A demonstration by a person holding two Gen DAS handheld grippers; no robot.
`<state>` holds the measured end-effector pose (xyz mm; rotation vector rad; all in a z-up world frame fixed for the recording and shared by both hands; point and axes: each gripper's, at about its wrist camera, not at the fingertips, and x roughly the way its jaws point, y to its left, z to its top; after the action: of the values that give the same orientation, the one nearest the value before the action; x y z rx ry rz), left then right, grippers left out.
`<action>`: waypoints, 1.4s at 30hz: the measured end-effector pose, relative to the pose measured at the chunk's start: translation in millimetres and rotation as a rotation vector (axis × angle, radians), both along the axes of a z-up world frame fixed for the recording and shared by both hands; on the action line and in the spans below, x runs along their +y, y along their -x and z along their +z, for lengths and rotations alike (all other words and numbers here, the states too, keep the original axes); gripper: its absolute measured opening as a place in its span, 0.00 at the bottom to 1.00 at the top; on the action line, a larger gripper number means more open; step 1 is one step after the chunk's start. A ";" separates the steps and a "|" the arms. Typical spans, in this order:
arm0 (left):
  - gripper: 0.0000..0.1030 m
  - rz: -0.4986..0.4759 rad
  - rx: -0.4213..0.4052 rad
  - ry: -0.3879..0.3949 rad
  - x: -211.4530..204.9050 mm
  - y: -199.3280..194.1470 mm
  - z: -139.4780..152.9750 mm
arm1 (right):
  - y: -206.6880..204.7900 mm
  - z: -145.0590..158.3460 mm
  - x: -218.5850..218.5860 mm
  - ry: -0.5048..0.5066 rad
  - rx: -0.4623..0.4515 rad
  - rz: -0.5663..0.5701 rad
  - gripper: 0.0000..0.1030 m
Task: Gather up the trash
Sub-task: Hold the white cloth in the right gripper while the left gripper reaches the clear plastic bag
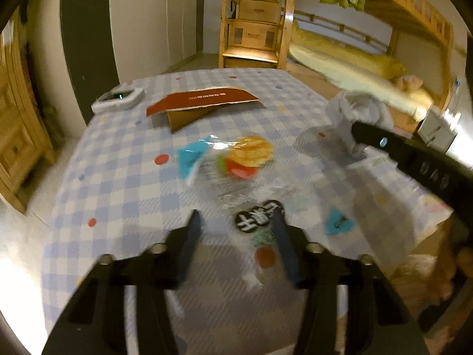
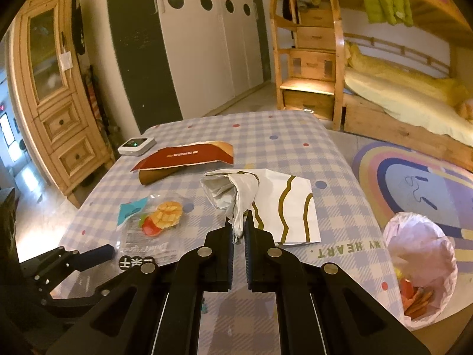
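A clear plastic snack wrapper (image 1: 236, 165) with blue corners and a fruit print lies on the checked table (image 1: 118, 177); it also shows in the right wrist view (image 2: 153, 224). My left gripper (image 1: 238, 230) is open just above its near end. My right gripper (image 2: 239, 230) is shut on a crumpled white paper bag (image 2: 233, 189) with gold stripes, its flat part (image 2: 289, 207) lying on the table. A torn red and brown cardboard envelope (image 1: 201, 103) lies farther back, also in the right wrist view (image 2: 186, 159).
A bin lined with a pink bag (image 2: 419, 263) holding scraps stands on the floor right of the table. A small white device (image 2: 136, 145) with a green light sits at the table's far left. A bunk bed (image 2: 399, 94) and wardrobe (image 2: 207, 44) stand behind.
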<state>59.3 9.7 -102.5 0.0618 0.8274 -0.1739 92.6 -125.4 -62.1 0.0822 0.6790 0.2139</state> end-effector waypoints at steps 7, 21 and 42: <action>0.00 -0.048 -0.035 -0.062 -12.4 1.9 1.1 | 3.1 2.2 -7.2 -0.032 -0.004 -0.018 0.06; 0.61 -0.021 -0.083 0.107 6.9 16.7 20.0 | 7.3 9.5 -20.2 -0.088 -0.040 -0.025 0.06; 0.92 -0.052 -0.005 -0.022 -28.9 15.5 -8.8 | 10.4 10.1 -41.6 -0.153 -0.044 -0.081 0.06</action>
<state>43.8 -19.1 -111.3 0.1046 0.8229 -0.2140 82.3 -167.0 -52.0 0.2509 0.6137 0.1886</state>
